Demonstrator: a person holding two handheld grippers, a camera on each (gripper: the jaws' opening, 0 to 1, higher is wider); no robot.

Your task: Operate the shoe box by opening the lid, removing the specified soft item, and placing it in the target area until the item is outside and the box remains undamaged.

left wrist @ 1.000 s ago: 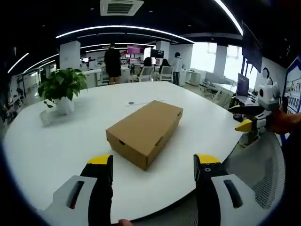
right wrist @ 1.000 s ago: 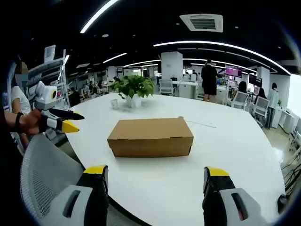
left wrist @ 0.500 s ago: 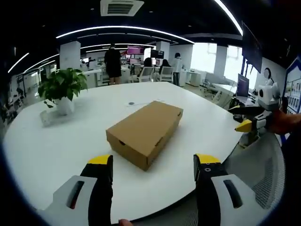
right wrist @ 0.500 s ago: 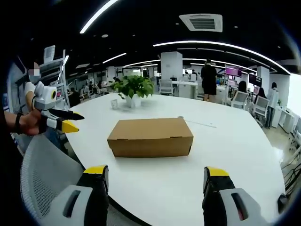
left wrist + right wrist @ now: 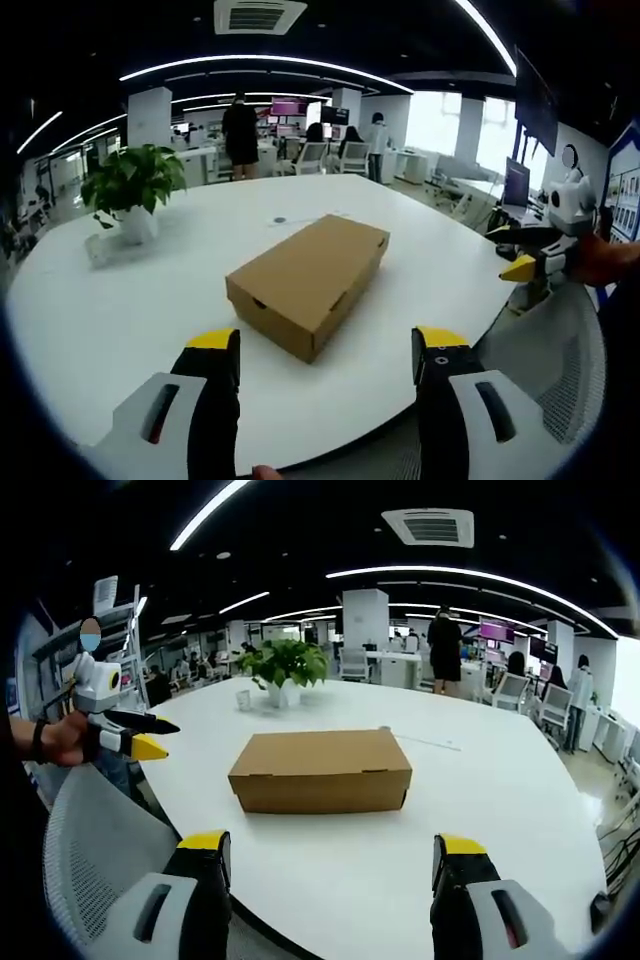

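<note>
Shoe box closed, hand-held grippers apart.

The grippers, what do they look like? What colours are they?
Each hand-held gripper has two black jaws with yellow tips and grey-white housings with dark slots: the left gripper and right gripper match. From the side, the left gripper carries a white box on top. The person wears a dark wristband.

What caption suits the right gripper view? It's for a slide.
Open right gripper faces a closed brown cardboard shoe box on a white round table, untouched.
</note>
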